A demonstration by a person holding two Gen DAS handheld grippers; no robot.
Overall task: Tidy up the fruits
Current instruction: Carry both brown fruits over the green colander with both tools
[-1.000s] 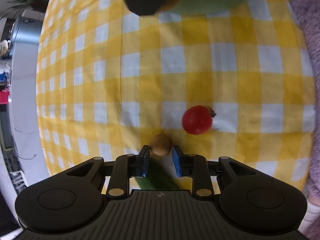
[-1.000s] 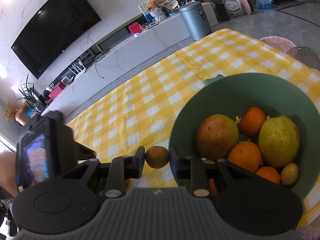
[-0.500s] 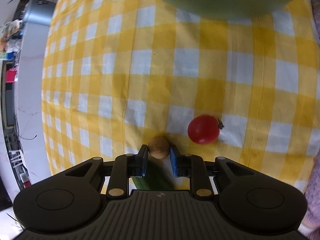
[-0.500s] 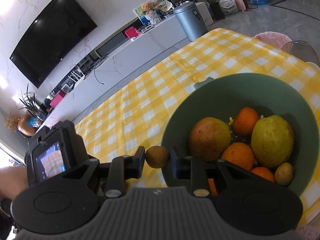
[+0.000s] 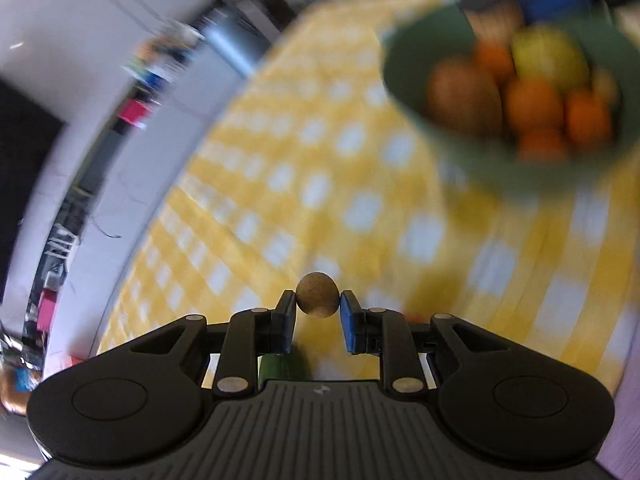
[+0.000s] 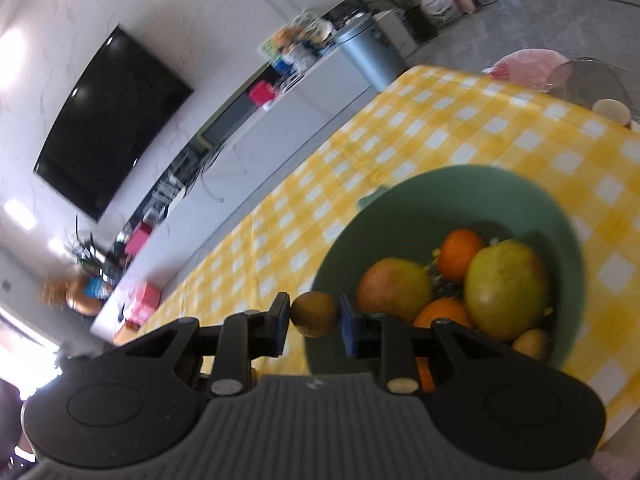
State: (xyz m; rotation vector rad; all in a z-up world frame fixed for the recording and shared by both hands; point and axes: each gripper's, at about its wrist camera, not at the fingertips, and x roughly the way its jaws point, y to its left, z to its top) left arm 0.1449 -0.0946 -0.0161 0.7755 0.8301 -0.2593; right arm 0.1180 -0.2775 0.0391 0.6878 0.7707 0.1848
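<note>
My left gripper (image 5: 318, 307) is shut on a small brown round fruit (image 5: 317, 294), lifted above the yellow checked tablecloth (image 5: 280, 200). The left wrist view is blurred; the green bowl (image 5: 472, 168) with oranges and larger fruits shows at upper right. My right gripper (image 6: 314, 318) is shut on another small brown fruit (image 6: 314, 314), held just outside the left rim of the green bowl (image 6: 400, 208). Inside that bowl lie a reddish-green mango (image 6: 394, 290), a yellow-green fruit (image 6: 506, 290), oranges (image 6: 458, 254) and a small brown fruit (image 6: 530, 342).
A green object (image 5: 276, 366) shows under the left gripper's fingers. Beyond the table edge stand a white cabinet (image 6: 280, 120), a grey bin (image 6: 370, 54) and a wall television (image 6: 108, 120). A pink-cushioned chair (image 6: 528, 66) stands at the table's far side.
My left gripper closed on the brown fruit, lifted it off the cloth and rolled, leaving the red tomato out of view. My right gripper slid toward the bowl with its fruit.
</note>
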